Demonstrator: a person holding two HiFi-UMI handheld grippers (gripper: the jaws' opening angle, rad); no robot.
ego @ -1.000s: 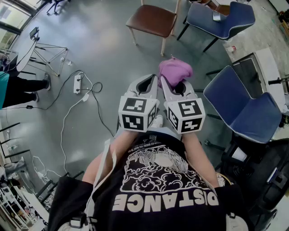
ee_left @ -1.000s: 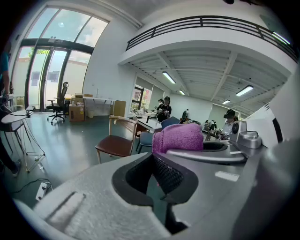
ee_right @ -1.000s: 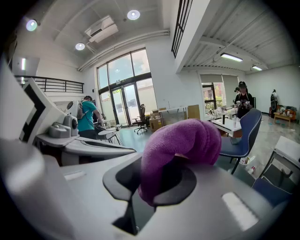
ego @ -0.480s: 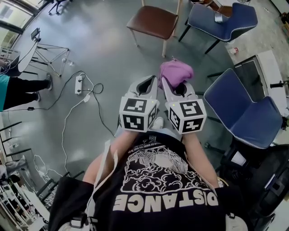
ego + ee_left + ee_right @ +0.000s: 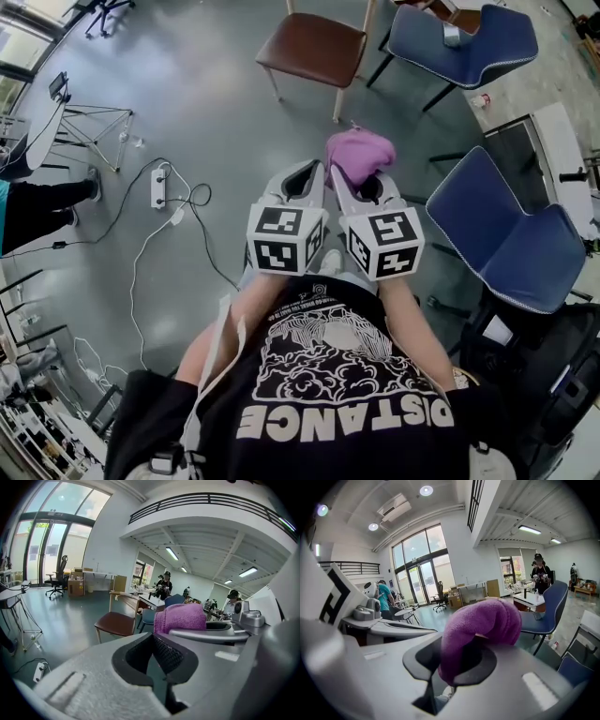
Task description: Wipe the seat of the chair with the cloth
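Observation:
A bunched purple cloth point(image 5: 358, 153) sticks out of my right gripper point(image 5: 354, 176), whose jaws are shut on it; in the right gripper view the cloth point(image 5: 480, 630) fills the space ahead of the jaws. My left gripper point(image 5: 306, 178) is held close beside the right one, shut with nothing in it; the cloth point(image 5: 180, 617) shows just to its right. A wooden chair with a brown seat point(image 5: 312, 44) stands on the grey floor ahead of both grippers, a good way off. The same chair point(image 5: 117, 622) is seen in the left gripper view.
Blue chairs stand at the upper right point(image 5: 459, 39) and right point(image 5: 511, 234). A power strip with white cables point(image 5: 157, 183) lies on the floor at left, by a wire-frame stand point(image 5: 89, 127). A person's leg point(image 5: 37, 202) shows at the left edge.
The view has shifted slightly; both grippers and the cloth stay held together in front of the body, with the brown chair a touch nearer the top left.

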